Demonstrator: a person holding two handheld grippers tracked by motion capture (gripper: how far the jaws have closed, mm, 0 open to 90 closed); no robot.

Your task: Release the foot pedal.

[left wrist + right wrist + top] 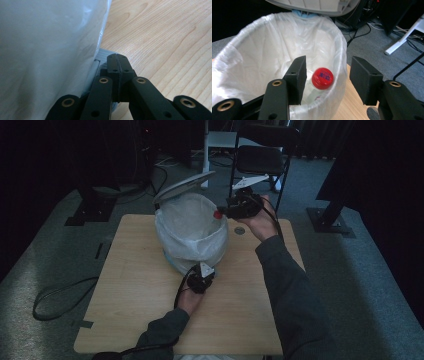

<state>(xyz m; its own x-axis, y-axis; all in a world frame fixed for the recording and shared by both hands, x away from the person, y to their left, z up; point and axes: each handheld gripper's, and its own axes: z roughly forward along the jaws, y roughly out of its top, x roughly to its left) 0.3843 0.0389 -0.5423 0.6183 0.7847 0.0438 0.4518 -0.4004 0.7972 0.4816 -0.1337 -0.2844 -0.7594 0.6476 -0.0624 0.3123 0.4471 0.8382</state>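
Observation:
A bin lined with a white plastic bag (190,227) stands at the back middle of the wooden table (135,290), its grey lid (182,185) tipped up behind it. My right gripper (227,212) hovers at the bin's right rim. In the right gripper view its jaws (328,63) stand open, and a clear bottle with a red cap (322,78) sits blurred between them over the bag, with neither pad pressing on it. My left gripper (197,267) is low at the bin's front base. Its jaws (117,58) are shut together, tips on a grey pedal (103,53) beside the bag (50,50).
A black folding chair (260,157) stands on the carpet behind the table. A cable loop (55,297) lies on the floor at the left. A round grommet (240,230) sits in the tabletop under my right hand. Dark stands flank both sides.

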